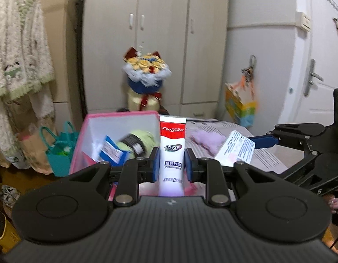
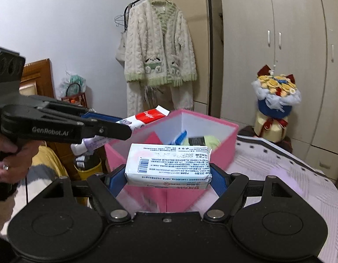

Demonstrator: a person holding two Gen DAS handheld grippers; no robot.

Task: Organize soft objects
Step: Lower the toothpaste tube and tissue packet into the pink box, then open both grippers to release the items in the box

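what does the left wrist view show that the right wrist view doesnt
Only the left wrist view: a white door with a lever handle, a colourful bag hanging beside it, and teal bags on the floor.

Only the right wrist view: the person's hand on the left gripper, and a wooden board by the wall.

Both: the pink box, toothpaste tube in the left gripper, tissue pack in the right gripper, bouquet, and fluffy cardigan.

I note the white-and-red glossy plastic toothpaste tube (image 1: 172,153) is smooth. The white film-wrapped tissue pack (image 2: 168,166) has a slight sheen. The pink box (image 2: 226,144) looks matt, like card. The black tongs (image 1: 171,164) appear matt plastic with blue pads (image 1: 189,166).
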